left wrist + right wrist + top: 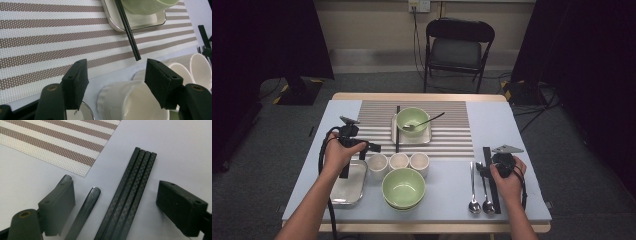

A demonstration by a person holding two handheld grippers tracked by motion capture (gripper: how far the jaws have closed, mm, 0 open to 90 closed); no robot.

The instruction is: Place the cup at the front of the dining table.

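Observation:
My left gripper point(371, 148) is at the table's left, held by a hand, beside the leftmost of three white cups point(377, 164). In the left gripper view its jaws point(116, 72) stand open over that cup point(125, 100), with a gap at the left jaw. My right gripper point(484, 167) rests at the right over a bundle of black chopsticks point(492, 185). In the right gripper view its jaws point(117, 192) are open, and the chopsticks point(130, 192) and a spoon handle point(86, 207) lie on the table between them.
A striped placemat point(447, 135) carries a small tray point(140, 23) with a green bowl point(413, 120), a spoon in the bowl and black chopsticks point(397, 130) beside it. Green bowls point(403, 187) sit in front, a metal tray point(348, 187) at left, two spoons point(473, 187) at right. A chair point(457, 45) stands beyond.

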